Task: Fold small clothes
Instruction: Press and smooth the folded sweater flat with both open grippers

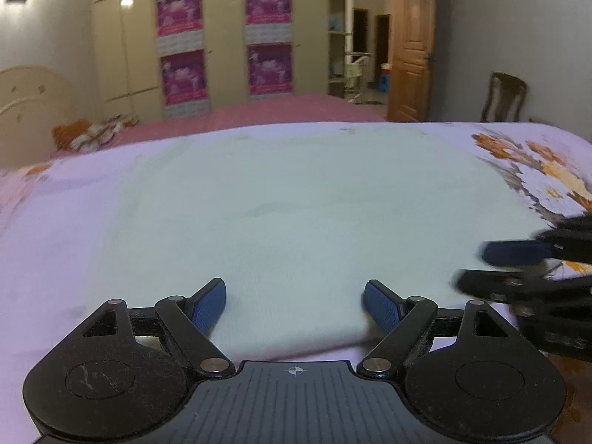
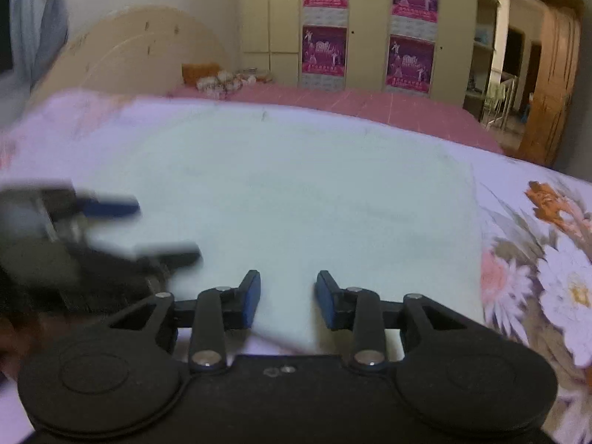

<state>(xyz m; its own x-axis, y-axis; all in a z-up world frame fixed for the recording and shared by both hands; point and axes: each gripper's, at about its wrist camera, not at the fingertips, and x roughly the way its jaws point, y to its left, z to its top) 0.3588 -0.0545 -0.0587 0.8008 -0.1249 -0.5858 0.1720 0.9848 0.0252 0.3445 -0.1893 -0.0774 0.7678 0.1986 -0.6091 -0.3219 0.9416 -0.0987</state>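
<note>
**Both claws empty over the pale cloth**

From your left wrist camera, your left claw [image 1: 295, 305] stands wide, nothing between its blue pads [image 1: 209, 307]. It sits at the near edge of the pale folded cloth [image 1: 296, 207], which lies flat on the flowered bedsheet [image 1: 536, 170]. Your right claw [image 1: 477, 266] shows blurred at the right edge.

From your right wrist camera, your right claw [image 2: 288, 301] is narrowly parted and grips nothing, over the same cloth [image 2: 296, 192]. Whether its pads touch the fabric cannot be told. Your left claw [image 2: 162, 227] is a blur at the left.
</note>
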